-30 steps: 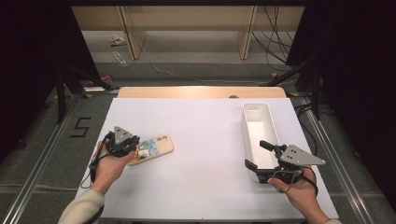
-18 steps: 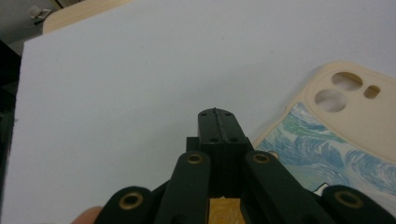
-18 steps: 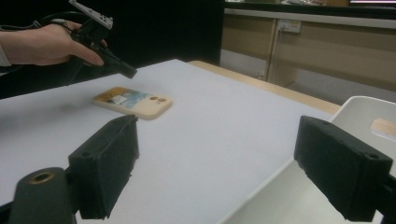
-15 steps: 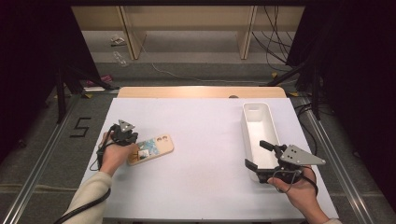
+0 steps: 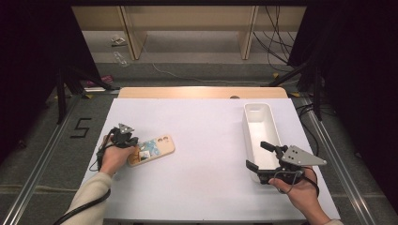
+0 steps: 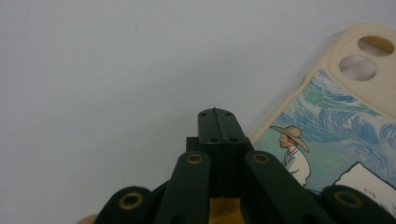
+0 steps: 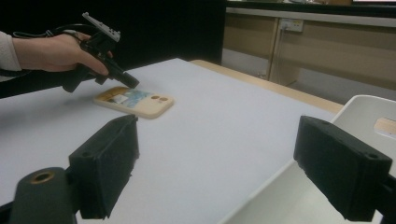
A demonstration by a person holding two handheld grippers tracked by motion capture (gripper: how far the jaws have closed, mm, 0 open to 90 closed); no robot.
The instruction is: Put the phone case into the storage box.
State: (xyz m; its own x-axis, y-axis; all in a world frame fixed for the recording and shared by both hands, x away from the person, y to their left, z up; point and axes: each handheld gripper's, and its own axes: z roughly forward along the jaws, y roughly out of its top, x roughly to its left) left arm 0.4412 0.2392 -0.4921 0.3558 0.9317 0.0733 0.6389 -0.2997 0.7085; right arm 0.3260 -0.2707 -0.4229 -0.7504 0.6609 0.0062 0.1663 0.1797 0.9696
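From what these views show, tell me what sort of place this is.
Probably a lab or workshop set up for recording. A white table stands between dark curtains, loose cables trail on the floor by bare wooden shelving, and a taped number marks the floor.

Left hand [image 5: 114, 157]: comes in from the lower left, with a light sleeve on the forearm, and it is wrapped around the handle.
Left gripper [image 5: 132, 144]: it points down toward the table surface; the jaws are pressed together, with nothing between them.
Right hand [image 5: 296, 186]: comes in from the lower right, and it holds its handle low.
Right gripper [image 5: 257, 156]: it lies about level and points away from the person; the jaws are wide apart and hold nothing.
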